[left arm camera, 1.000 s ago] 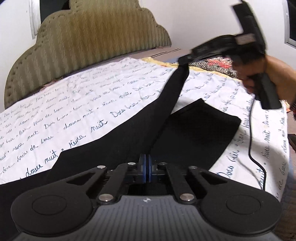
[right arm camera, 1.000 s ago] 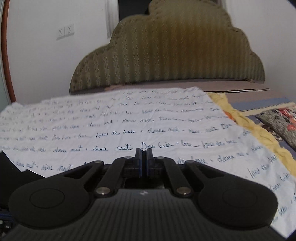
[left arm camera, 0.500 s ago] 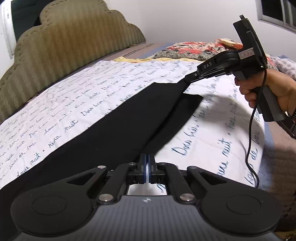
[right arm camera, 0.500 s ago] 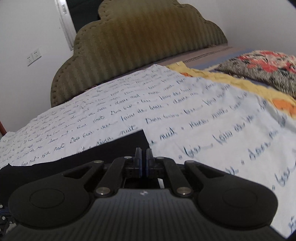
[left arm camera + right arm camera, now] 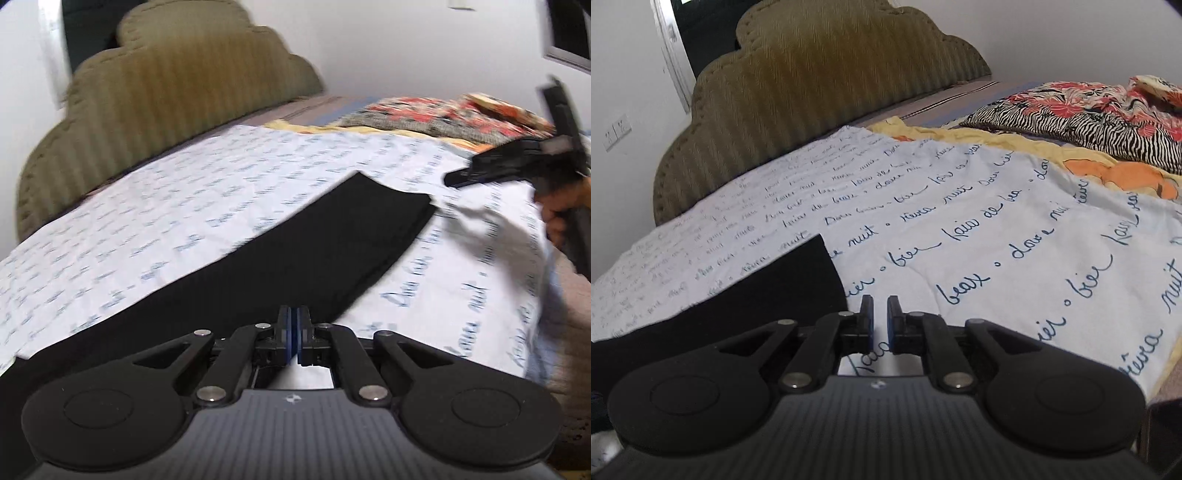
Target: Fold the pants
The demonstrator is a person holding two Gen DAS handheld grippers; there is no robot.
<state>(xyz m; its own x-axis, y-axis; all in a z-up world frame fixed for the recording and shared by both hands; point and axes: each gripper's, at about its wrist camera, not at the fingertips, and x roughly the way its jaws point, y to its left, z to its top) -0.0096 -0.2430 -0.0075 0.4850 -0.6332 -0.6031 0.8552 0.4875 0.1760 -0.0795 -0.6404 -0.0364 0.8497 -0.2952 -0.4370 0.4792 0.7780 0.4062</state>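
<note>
The black pants (image 5: 295, 258) lie flat on the white script-printed sheet (image 5: 166, 221), one leg stacked on the other, their far end near the sheet's right side. My left gripper (image 5: 294, 317) is shut at the pants' near edge; whether it pinches the cloth I cannot tell. My right gripper (image 5: 880, 314) is slightly open and empty, just right of the pants' end (image 5: 798, 277), over the sheet (image 5: 997, 240). It also shows in the left wrist view (image 5: 458, 179), clear of the cloth.
A green scalloped headboard (image 5: 820, 92) stands behind the bed. A floral and zebra-print blanket (image 5: 1089, 110) and a yellow cloth (image 5: 1123, 173) lie at the far right. The bed edge (image 5: 569, 295) drops off at the right.
The right gripper has let go of the pant leg, opened slightly and pulled away right. The lifted leg now lies flat on the other leg. The left gripper stays shut.
</note>
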